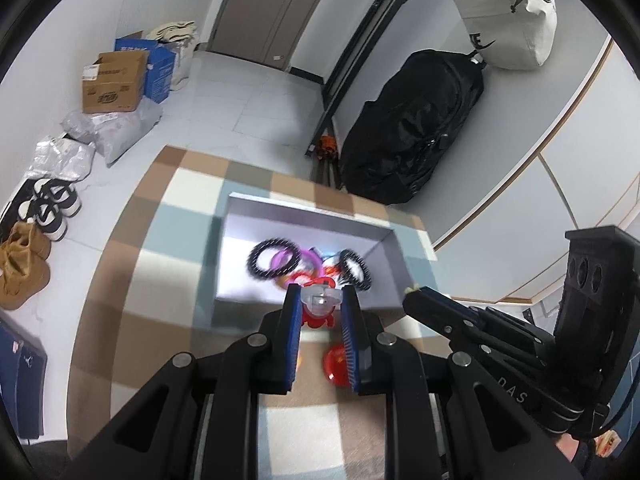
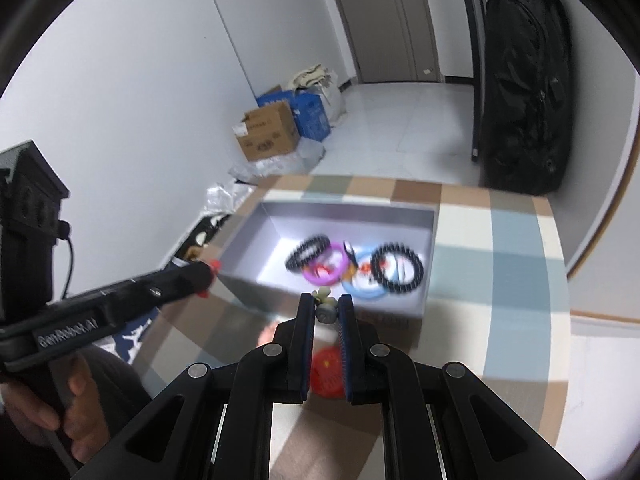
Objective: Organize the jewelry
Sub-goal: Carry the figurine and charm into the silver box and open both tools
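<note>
**Both grippers loaded, poised at the near wall of the jewelry box**

The step in hand looks like carrying pieces to the grey open box (image 1: 384,240), which sits on the checked table (image 1: 132,280) and already holds two black beaded bracelets (image 2: 397,267), a purple ring-shaped bangle (image 2: 324,276) and a light blue one (image 2: 362,286), piled together toward the box's right end.

The left gripper (image 1: 320,300) has its jaws drawn in to a narrow gap and pinches a small clear-and-red trinket (image 1: 318,304); its exact kind is too blurred to tell. It hangs just short of the box's near wall. From the right wrist view, only a red bit shows at that gripper's tip.

The right gripper (image 2: 325,306) has its jaws drawn in even closer, clamping a small pale piece with a grey round part (image 2: 325,312), possibly a charm or earring. It also sits just before the near wall.

A red round piece (image 1: 338,366) lies on the table below the grippers, outside the box, so the sorting is judged unfinished.

Next, each gripper probably needs to go forward over the near wall, then part its jaws above a bare stretch of the box floor, of which the left end shows most. The two tips are near each other, so releasing one at a time would avoid a knock.
</note>
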Tool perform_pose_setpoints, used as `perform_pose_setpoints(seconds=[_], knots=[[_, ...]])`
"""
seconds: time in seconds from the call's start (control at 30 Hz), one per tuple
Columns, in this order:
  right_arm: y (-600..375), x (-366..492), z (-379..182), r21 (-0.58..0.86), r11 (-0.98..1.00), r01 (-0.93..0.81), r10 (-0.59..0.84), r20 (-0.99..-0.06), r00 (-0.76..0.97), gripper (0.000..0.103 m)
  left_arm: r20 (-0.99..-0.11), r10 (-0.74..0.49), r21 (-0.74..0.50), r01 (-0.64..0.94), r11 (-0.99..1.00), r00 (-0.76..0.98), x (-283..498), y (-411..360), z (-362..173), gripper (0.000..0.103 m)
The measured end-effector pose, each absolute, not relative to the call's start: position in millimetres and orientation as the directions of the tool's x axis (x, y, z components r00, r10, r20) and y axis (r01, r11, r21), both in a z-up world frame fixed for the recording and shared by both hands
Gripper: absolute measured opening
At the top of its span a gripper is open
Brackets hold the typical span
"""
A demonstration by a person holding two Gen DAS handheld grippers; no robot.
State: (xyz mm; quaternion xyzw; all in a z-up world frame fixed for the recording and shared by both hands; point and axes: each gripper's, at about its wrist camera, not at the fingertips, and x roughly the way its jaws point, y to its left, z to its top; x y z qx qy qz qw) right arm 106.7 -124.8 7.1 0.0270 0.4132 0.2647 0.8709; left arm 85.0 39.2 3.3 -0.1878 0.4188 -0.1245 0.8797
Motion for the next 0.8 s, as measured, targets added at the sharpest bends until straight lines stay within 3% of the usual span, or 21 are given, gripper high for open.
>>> perform_pose_setpoints(seconds=[0.8], knots=[[-134.2, 182.7, -2.4, 0.365, 0.804, -0.469, 0.582, -0.645, 0.495, 0.011, -0.735, -0.394, -0.41, 0.1, 0.907, 0.552, 150.7, 18.0, -18.4, 0.014]])
